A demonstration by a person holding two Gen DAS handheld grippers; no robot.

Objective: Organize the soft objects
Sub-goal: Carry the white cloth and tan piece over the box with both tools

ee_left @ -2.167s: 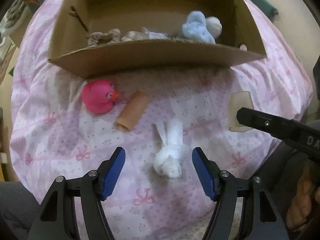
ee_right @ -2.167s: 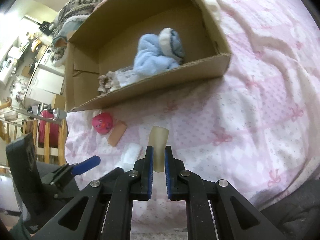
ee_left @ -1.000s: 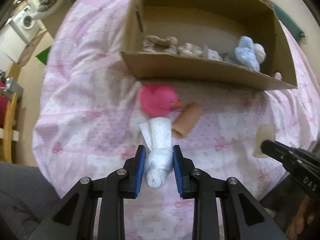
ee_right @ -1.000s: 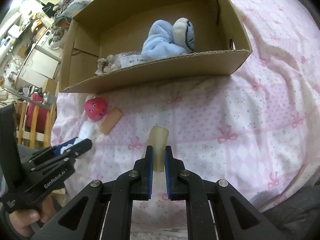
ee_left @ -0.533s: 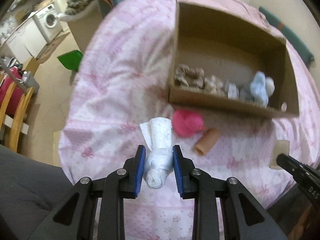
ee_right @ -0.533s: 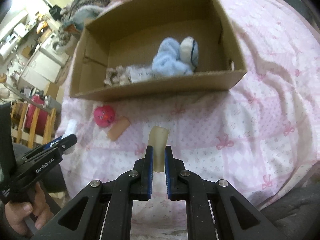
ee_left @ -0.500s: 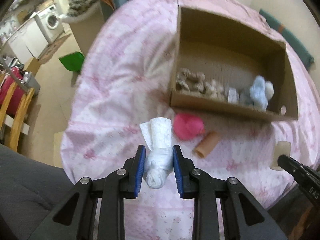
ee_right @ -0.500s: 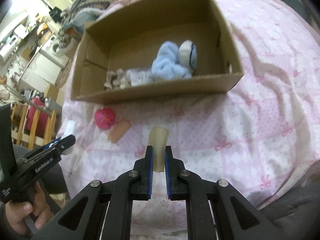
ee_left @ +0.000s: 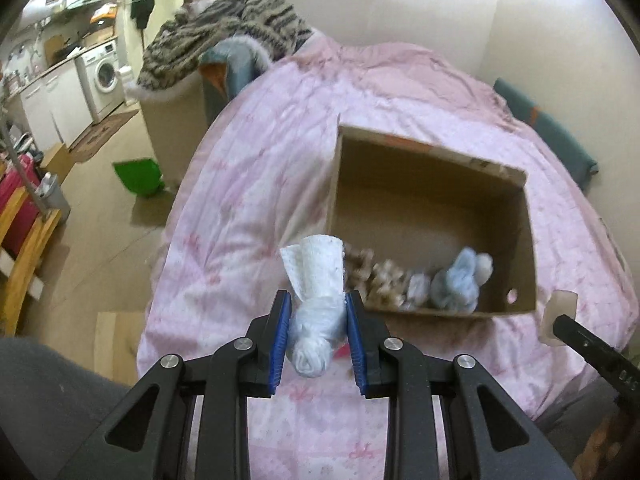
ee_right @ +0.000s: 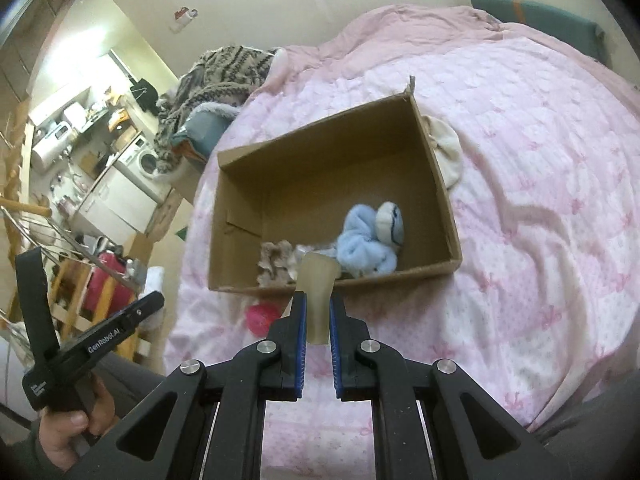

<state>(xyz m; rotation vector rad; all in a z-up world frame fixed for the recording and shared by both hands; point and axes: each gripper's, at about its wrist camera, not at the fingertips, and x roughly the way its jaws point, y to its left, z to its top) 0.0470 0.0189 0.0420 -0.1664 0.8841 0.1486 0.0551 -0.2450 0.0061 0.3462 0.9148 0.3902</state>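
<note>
1. Bedroom with a pink quilted bed [ee_left: 248, 184]; laundry corner with washing machine [ee_left: 105, 74] off to one side, striped knit blanket [ee_left: 224, 20] heaped past the bed's far end.
2. Open cardboard box [ee_right: 440, 184] sits on the bed. Already inside, along its near wall: blue plush toy [ee_right: 366, 250], beige scrunchie-like bundle [ee_right: 274, 266], some pale bits next to it, too blurry to name.
3. Left hand-held gripper [ee_left: 318, 334] is clamped on a knotted white cloth [ee_left: 318, 308], lifted off the bed, near the box's front left corner.
4. Right hand-held gripper [ee_right: 318, 324] pinches a cream foam piece [ee_right: 318, 280], raised just in front of the box's near wall.
5. Left on the bed: pink round toy [ee_right: 262, 317] just outside the box front. Anything else there is hidden behind the grippers.
6. Judgement: roughly midway. Three-ish items are boxed, two are in the air and need dropping in, at least the pink toy is not yet collected.
</note>
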